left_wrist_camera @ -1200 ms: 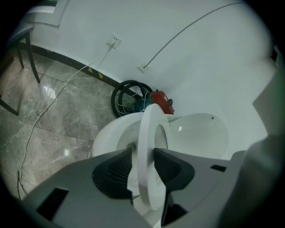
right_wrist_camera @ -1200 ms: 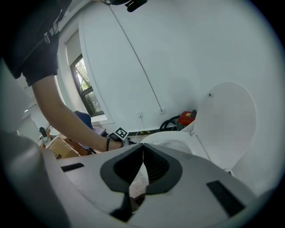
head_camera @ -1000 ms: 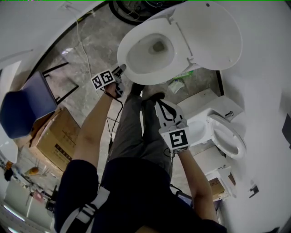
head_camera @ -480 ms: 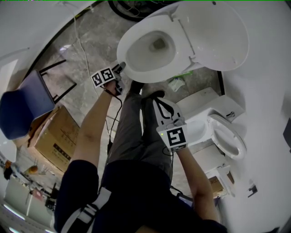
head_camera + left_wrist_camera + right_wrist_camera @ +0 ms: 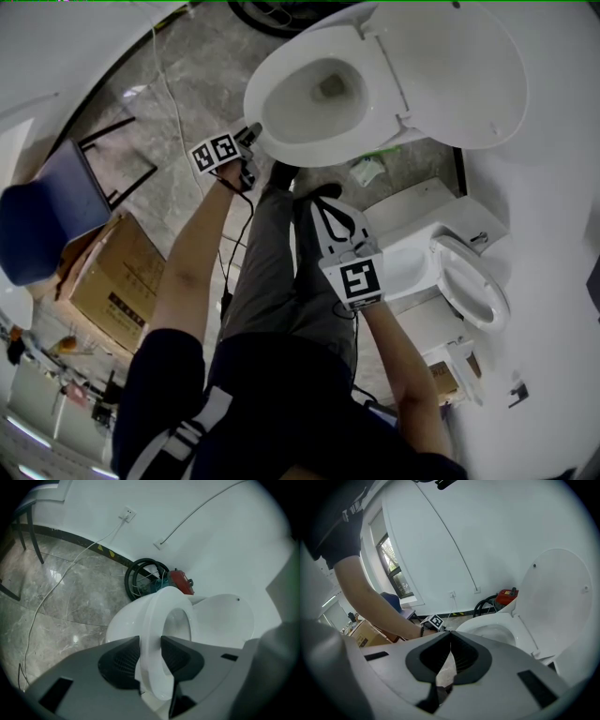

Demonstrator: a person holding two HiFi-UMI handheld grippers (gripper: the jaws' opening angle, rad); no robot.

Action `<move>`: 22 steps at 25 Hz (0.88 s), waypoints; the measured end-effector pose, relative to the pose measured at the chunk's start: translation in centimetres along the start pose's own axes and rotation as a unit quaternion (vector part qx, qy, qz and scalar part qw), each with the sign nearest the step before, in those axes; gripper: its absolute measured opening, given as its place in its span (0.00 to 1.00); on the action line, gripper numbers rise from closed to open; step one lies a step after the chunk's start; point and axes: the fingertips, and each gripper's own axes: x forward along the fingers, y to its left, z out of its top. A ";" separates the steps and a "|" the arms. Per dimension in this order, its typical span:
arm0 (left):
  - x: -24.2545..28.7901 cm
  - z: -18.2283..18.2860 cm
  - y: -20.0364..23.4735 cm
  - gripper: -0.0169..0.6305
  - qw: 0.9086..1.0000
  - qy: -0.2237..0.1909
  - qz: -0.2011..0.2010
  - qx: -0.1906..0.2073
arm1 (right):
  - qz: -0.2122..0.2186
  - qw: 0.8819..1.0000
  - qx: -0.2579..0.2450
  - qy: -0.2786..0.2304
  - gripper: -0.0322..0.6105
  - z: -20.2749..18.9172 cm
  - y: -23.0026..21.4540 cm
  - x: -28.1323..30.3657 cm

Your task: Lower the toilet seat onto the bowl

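The white toilet seat [image 5: 269, 141] hangs tilted above the bowl [image 5: 123, 620], with the lid [image 5: 464, 75] standing open behind it. My left gripper [image 5: 251, 139] is at the seat's front edge. In the left gripper view the seat ring [image 5: 157, 620] runs between the two dark pads, and my left gripper [image 5: 151, 656] is shut on it. My right gripper [image 5: 321, 200] hovers in front of the toilet, over the person's legs, apart from the seat. In the right gripper view my right gripper [image 5: 450, 637] has its tips together and nothing between them.
A second toilet [image 5: 469, 281] stands at the right, next to the wall. A cardboard box [image 5: 112, 281] and a blue chair [image 5: 47, 220] are at the left. A black hose coil [image 5: 145, 576] and a red device [image 5: 180, 582] lie behind the bowl. A white cable [image 5: 47, 602] trails over the marble floor.
Both grippers have sunk a little. The left one has brought the seat's front edge down with it, and its grip is unchanged.
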 end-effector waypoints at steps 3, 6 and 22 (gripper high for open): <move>0.3 -0.1 0.4 0.27 1.000 0.001 0.004 -0.001 | 0.004 1.000 0.000 0.001 0.08 -0.2 0.3 0.3; 0.6 -0.1 0.8 0.27 1.000 0.000 0.009 0.000 | 0.004 1.000 0.003 0.001 0.08 -0.3 0.3 0.4; 1.7 -0.2 2.0 0.26 1.000 -0.003 0.029 0.006 | 0.007 1.000 0.019 0.002 0.08 -1.6 0.0 0.7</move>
